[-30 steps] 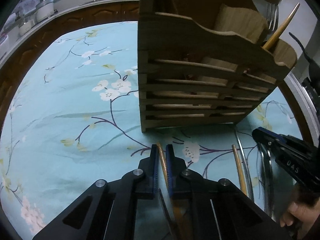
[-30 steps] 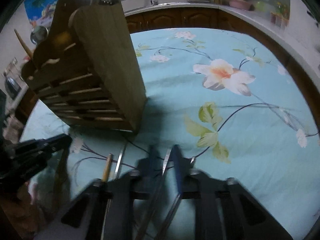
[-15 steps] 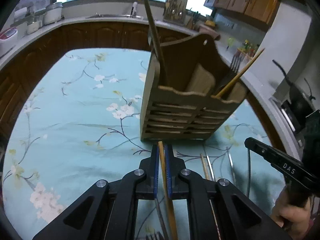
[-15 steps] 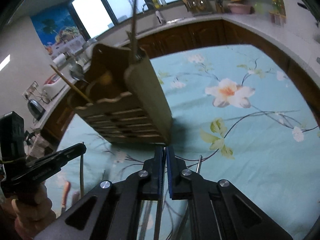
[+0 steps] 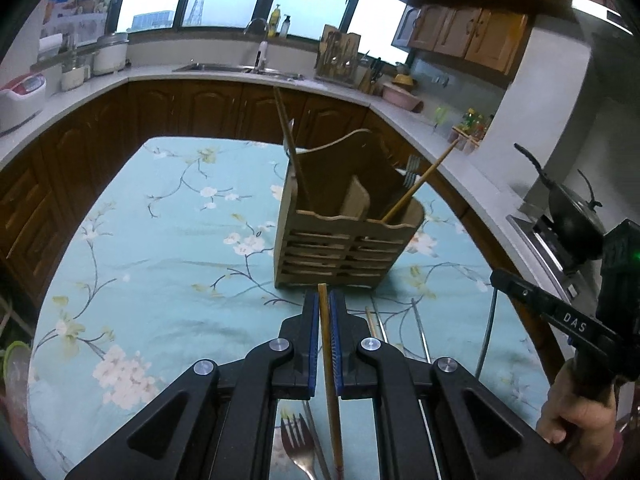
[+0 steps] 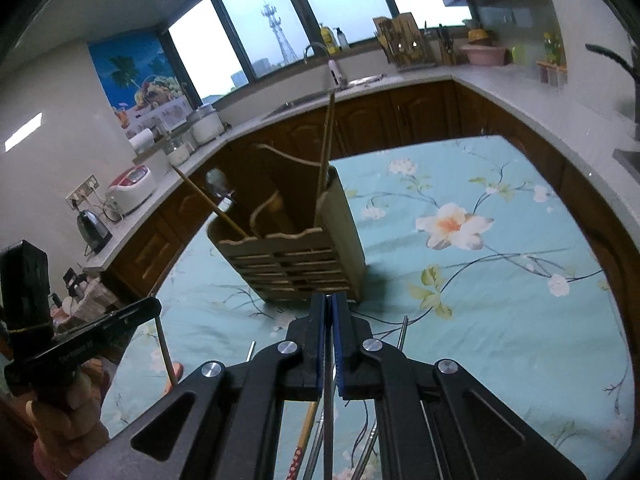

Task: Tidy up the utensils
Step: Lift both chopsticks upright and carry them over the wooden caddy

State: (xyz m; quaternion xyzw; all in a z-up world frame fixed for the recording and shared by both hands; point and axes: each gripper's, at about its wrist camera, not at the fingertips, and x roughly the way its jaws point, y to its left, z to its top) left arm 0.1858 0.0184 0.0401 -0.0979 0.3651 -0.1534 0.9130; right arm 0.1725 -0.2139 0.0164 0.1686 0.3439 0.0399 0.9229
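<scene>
A wooden utensil holder [image 5: 344, 236] stands on the table with chopsticks, a fork and a spoon in it; it also shows in the right wrist view [image 6: 296, 248]. My left gripper [image 5: 325, 304] is shut on a wooden chopstick [image 5: 330, 368] and holds it above the table. My right gripper [image 6: 328, 308] is shut on a thin metal utensil handle [image 6: 329, 408], raised in front of the holder. The right gripper also shows in the left wrist view [image 5: 560, 320], and the left gripper in the right wrist view [image 6: 92, 336].
A floral teal tablecloth [image 5: 160, 280] covers the table. Loose utensils lie below the grippers: a fork [image 5: 298, 444], metal chopsticks [image 5: 420, 332] and a wooden chopstick [image 6: 302, 440]. Kitchen counters [image 5: 200, 72] with appliances surround the table.
Both grippers have lifted up and back from the table, each with its utensil, so the holder now looks smaller and farther away.
</scene>
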